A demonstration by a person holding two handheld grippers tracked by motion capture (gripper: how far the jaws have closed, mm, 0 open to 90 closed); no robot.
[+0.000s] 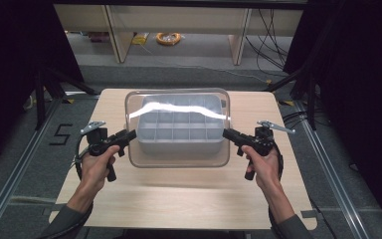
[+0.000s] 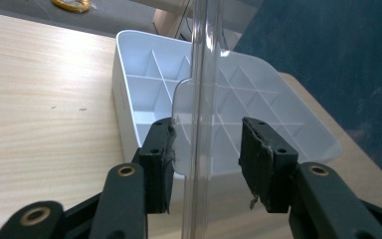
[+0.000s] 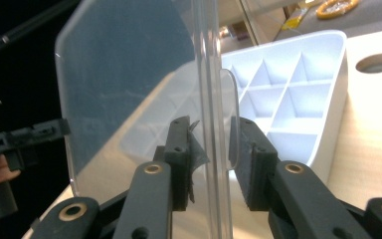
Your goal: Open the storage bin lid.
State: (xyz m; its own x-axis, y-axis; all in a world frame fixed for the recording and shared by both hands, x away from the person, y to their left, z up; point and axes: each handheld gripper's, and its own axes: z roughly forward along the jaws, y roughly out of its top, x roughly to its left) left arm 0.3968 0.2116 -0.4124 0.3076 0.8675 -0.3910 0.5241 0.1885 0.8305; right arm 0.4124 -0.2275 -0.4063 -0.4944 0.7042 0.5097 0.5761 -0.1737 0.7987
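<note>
A clear plastic lid (image 1: 179,160) stands upright over the near side of a white divided box (image 1: 179,130) on the wooden table. My left gripper (image 1: 132,133) is at the lid's left edge. In the left gripper view its jaws (image 2: 206,159) straddle the lid (image 2: 201,74): one pad touches the tab, the other is clear of it. My right gripper (image 1: 226,133) is at the right edge. In the right gripper view its pads (image 3: 211,159) press the lid (image 3: 129,74) from both sides. The box (image 2: 139,84) (image 3: 298,99) has several empty compartments.
The bare table top (image 1: 179,199) stretches toward the person, whose hands come in from the bottom. A round hole (image 3: 378,62) sits in the table beside the box. Beyond the table are floor, shelf legs and an orange cable coil (image 1: 169,38).
</note>
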